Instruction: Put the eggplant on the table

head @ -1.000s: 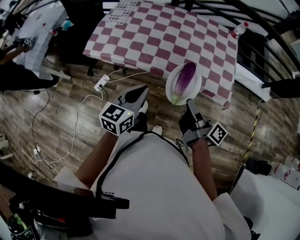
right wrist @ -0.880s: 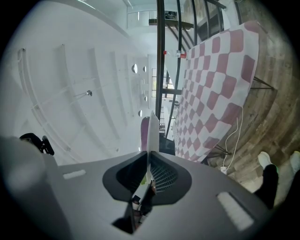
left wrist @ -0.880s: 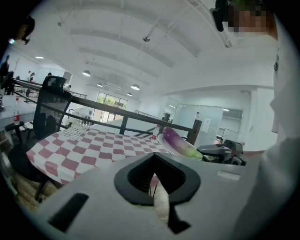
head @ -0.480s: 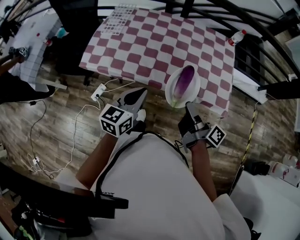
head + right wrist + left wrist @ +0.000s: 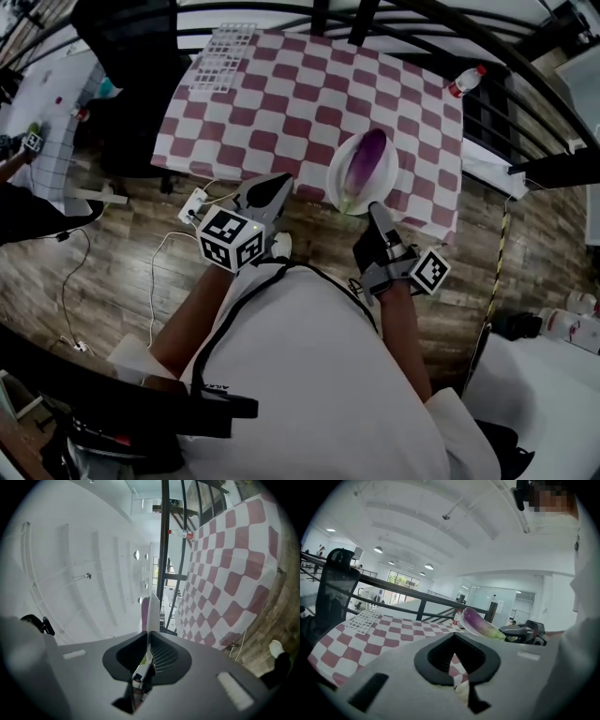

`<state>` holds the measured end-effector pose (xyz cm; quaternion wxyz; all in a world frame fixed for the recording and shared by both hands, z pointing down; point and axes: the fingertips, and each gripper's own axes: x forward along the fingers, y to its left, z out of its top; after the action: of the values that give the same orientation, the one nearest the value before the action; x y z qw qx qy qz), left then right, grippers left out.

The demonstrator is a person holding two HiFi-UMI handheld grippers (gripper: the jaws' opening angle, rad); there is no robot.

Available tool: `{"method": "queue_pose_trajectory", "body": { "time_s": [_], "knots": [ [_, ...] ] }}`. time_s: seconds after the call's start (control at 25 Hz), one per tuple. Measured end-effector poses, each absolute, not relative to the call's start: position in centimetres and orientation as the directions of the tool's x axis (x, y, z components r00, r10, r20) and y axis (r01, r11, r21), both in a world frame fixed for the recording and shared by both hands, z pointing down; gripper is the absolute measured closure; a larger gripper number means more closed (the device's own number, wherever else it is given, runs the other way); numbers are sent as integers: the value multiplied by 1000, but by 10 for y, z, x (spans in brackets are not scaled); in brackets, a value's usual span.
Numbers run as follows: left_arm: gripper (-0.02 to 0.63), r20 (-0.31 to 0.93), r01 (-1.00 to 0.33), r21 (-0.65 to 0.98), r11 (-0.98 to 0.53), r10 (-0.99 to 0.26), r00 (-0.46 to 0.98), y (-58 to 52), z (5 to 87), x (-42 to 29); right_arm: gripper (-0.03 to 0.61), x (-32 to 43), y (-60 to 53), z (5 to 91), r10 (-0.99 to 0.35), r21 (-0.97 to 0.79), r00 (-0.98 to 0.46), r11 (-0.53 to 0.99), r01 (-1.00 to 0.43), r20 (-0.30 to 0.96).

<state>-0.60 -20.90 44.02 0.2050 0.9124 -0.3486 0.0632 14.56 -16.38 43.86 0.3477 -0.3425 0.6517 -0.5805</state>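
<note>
Lying lengthwise on a white plate point(image 5: 337, 184), the eggplant point(image 5: 365, 159) has its purple body pointing away from us and its pale green stem end toward us. In the head view the plate sits over the near edge of the counter point(image 5: 281, 94), toward its right side, above the hanging hem of the red-and-white checked cloth. We cannot tell whether the plate's underside touches the cloth. Our right gripper point(image 5: 377, 210) is clamped on the near rim of the plate. In the right gripper view the rim shows edge-on as a thin white blade pinched between the jaws. Our left gripper point(image 5: 279, 183) is apart from the plate, to its left and just short of the counter's near edge. Its jaws are together with nothing between them, and its own view looks across the cloth toward the eggplant. Farther out, a white grid rack point(image 5: 217, 58) lies on the counter's far left corner and a bottle with a red cap point(image 5: 466, 81) lies beyond the far right corner. A white power strip point(image 5: 194, 204) with trailing cables rests on the wooden floor point(image 5: 112, 253) beside the left gripper.
</note>
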Motion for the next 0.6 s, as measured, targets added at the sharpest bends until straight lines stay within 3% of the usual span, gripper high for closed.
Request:
{"method": "queue_pose_trajectory", "body": {
  "time_s": [0.6],
  "knots": [
    [608,274,-651,342,-678,-591,759,-279,458,-66,546,106,-231,462,-864,-995,-503,66,-72,-21]
  ]
}}
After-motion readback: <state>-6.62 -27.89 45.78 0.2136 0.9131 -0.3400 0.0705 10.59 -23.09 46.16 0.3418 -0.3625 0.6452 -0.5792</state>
